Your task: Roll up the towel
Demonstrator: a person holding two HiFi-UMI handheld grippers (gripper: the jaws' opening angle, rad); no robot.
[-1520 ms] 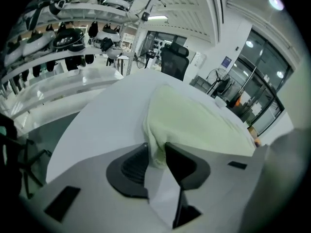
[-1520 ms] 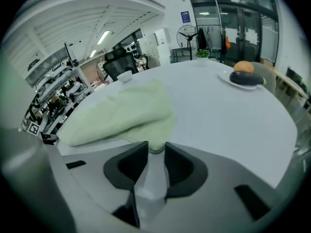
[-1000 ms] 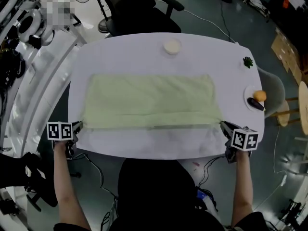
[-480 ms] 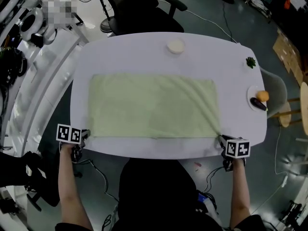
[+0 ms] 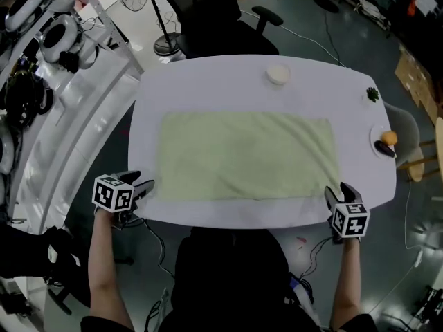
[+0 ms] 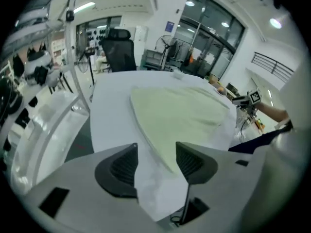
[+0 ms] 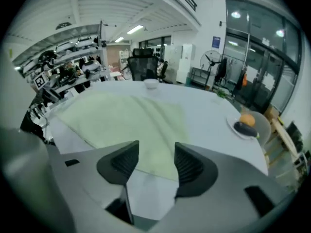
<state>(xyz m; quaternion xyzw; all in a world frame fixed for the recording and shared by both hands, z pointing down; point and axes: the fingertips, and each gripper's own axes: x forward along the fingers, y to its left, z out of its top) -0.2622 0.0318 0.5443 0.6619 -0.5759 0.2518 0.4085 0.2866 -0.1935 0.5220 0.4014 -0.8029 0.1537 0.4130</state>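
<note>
The pale green rectangular towel (image 5: 246,156) lies spread flat on the white oval table (image 5: 208,81). Its long sides run left to right, and its near edge sits just inside the table's near rim. No part of it is rolled yet, so the task looks to be at its start.

The left tongs (image 5: 144,185) hover just off the towel's near left corner and the right tongs (image 5: 339,189) just off its near right corner. Both point down and away from the person. Both pairs of jaws have just been opening and stand released. In each gripper view the pads are apart, with only the table cover and the tip of the towel's edge showing in the gap. Nothing is pressed between them.

Having one pair at each near corner probably lets the near edge be lifted evenly, so a roll would start straight and travel toward the far side.

A small white bowl (image 5: 277,74) stands beyond the far edge and a white plate (image 5: 385,142) of food sits at the far right. Both are well clear of the cloth.
</note>
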